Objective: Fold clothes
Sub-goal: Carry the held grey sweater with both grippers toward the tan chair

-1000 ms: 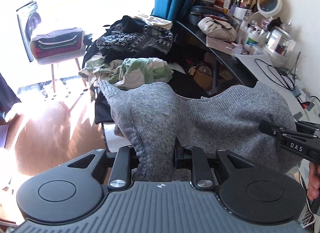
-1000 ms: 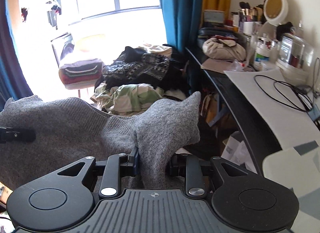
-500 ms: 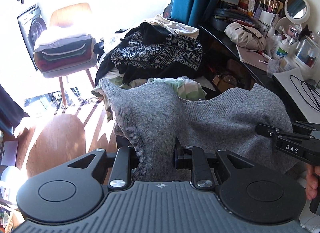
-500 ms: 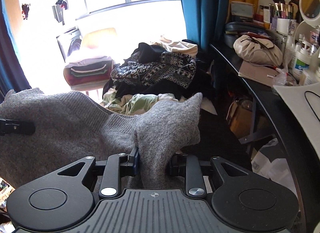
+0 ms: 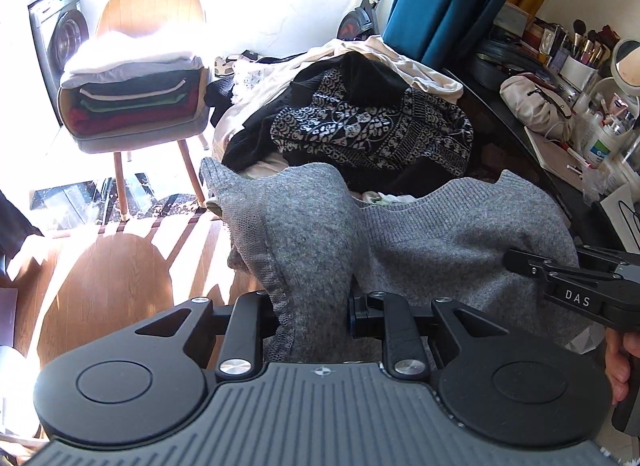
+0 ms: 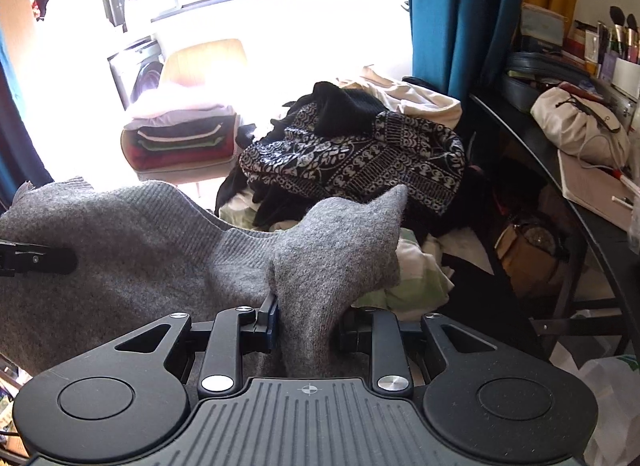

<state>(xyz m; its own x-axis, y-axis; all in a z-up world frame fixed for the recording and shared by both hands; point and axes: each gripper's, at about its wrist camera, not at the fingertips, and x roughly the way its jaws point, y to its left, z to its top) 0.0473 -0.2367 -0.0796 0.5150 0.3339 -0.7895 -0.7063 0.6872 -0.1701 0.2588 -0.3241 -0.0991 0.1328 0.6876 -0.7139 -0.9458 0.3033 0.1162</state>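
While a chair (image 5: 136,65) bearing folded clothes (image 5: 132,93) stands at far left, the left tongs (image 5: 312,306) are clamped on one shoulder of the grey sweater (image 5: 440,242), held in the air before a heap of unfolded clothes (image 5: 360,129); the right tongs (image 6: 306,318) are clamped on its other shoulder, beside the cluttered tabletop (image 6: 560,169).

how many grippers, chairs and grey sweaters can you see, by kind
grippers: 2 (left gripper, right gripper), each with its jaws shut on the sweater
chairs: 1 (chair)
grey sweaters: 1 (sweater)
total: 4
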